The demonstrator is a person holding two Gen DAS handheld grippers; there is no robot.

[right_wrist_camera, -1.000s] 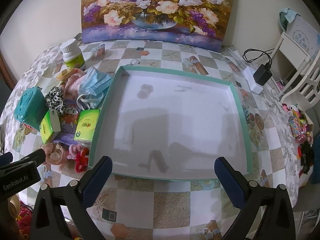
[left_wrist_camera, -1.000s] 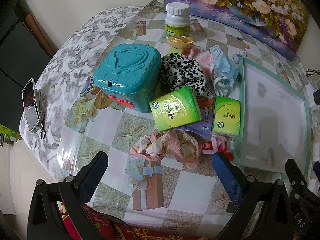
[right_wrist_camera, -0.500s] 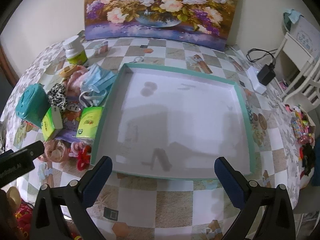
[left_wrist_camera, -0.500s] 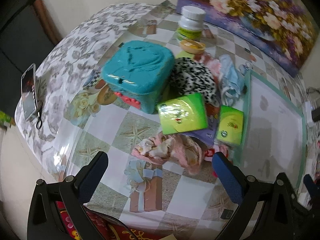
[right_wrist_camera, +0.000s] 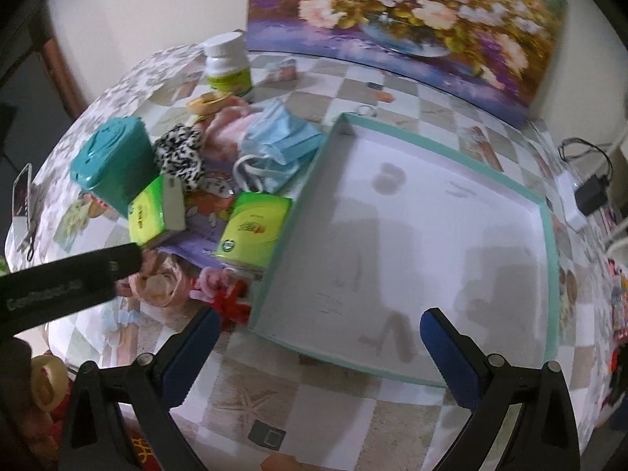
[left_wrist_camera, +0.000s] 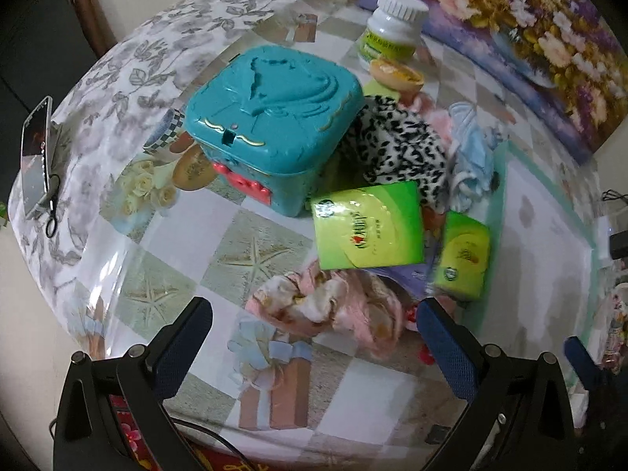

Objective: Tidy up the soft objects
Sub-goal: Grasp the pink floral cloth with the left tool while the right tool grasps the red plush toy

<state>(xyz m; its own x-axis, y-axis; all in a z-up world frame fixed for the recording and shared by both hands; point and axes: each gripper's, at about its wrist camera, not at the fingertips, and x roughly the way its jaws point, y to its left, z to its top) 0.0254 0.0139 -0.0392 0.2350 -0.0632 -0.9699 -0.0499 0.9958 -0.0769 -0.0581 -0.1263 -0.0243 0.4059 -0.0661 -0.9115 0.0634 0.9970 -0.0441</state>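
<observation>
Teal-rimmed tray [right_wrist_camera: 551, 235] beside soft pile [right_wrist_camera: 251, 157]

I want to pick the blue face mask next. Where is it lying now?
In the right wrist view the blue face mask lies left of the teal-rimmed tray, against its far-left corner, beside the leopard-print scrunchie.

The left hand-held gripper [left_wrist_camera: 314, 335] had two black plastic arms, each tipped with a dark blue pad [left_wrist_camera: 184, 349] of fine dimpled texture, and round silver screws sat at the arm joints. The right hand-held gripper [right_wrist_camera: 320, 347] matched it in build and colour. Seen from the right wrist camera, the left unit's black body carried pale lettering (too blurred to read).
</observation>
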